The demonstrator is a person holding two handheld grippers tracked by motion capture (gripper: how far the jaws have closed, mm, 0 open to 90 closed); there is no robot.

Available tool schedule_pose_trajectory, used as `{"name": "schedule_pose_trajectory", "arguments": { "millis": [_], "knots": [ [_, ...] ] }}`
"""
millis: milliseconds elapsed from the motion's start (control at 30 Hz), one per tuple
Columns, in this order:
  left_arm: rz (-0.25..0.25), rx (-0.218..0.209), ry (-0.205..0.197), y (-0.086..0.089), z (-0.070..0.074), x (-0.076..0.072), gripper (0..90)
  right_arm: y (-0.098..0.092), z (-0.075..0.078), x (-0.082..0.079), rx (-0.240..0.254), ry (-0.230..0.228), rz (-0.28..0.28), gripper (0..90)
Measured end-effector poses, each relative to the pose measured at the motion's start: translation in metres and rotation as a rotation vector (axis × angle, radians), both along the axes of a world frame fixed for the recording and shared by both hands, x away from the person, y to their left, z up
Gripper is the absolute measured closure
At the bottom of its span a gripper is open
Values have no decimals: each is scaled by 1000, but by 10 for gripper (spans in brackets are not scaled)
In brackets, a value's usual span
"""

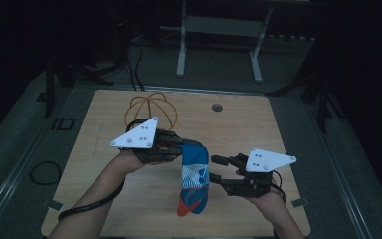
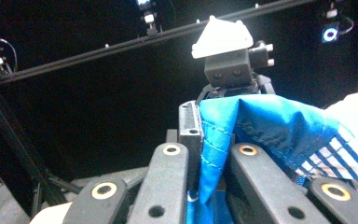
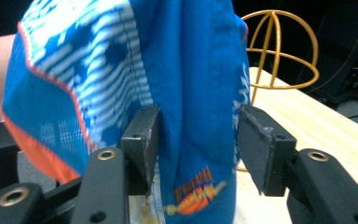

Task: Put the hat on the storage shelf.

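Item: blue cap, patterned white and orange, hanging limp above the near middle of the table, crown drooping toward the wood, its upper edge pinched in my left gripper. State of tools: left gripper clenched on a fold of the blue fabric, seen in the left gripper view as cloth squeezed between the two pads; right gripper released, jaws standing apart with the cap's blue panel between them, one pad close against the cloth, the other with a gap showing in the right gripper view, so nothing is pinched there yet. Risks, as I judge them: my left grip holds only a thin fold near the edge, so a tug from the right could drag the cloth out and drop the cap onto the table; if I close the right jaws where they stand I may catch a loose bunch rather than the brim or band, leaving the cap twisted; the soft crown may also sag and fold on itself. The wire stand sits at the far side, well apart, so no snag on it now. Pose: left forearm enters from the lower left, gripper pointing right and roughly level; right hand comes from the lower right, gripper pointing left toward the cap, a little lower than the left.
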State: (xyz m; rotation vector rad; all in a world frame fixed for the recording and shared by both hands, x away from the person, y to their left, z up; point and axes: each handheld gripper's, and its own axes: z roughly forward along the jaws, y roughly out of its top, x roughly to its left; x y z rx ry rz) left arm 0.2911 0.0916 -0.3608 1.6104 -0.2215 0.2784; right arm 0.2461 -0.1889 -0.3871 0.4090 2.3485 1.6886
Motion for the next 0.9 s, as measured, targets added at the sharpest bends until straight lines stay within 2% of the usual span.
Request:
{"name": "schedule_pose_trajectory", "arguments": {
  "millis": [67, 300, 367, 500, 533, 667, 833, 900],
  "knots": [
    [-1, 3, 2, -2, -1, 0, 885, 3, -1, 1, 6, 4, 7, 503],
    [13, -14, 7, -6, -2, 1, 885, 8, -2, 6, 20, 19, -33, 553],
    [15, -15, 11, -6, -2, 1, 885, 9, -3, 7, 27, 16, -43, 624],
    [29, -8, 8, -5, -3, 2, 885, 9, -1, 7, 25, -4, -70, 867],
    [33, -12, 15, -4, -3, 2, 885, 8, 0, 7, 23, -4, -66, 896],
    [42, -1, 17, -1, -4, 3, 885, 8, 1, 5, 4, -19, -85, 900],
    [57, 12, 28, 5, -6, 4, 883, 2, 1, 5, 8, -19, -92, 900],
    [88, 17, 30, 9, -7, 5, 882, -1, 3, 5, 16, -24, -107, 900]
  ]
}}
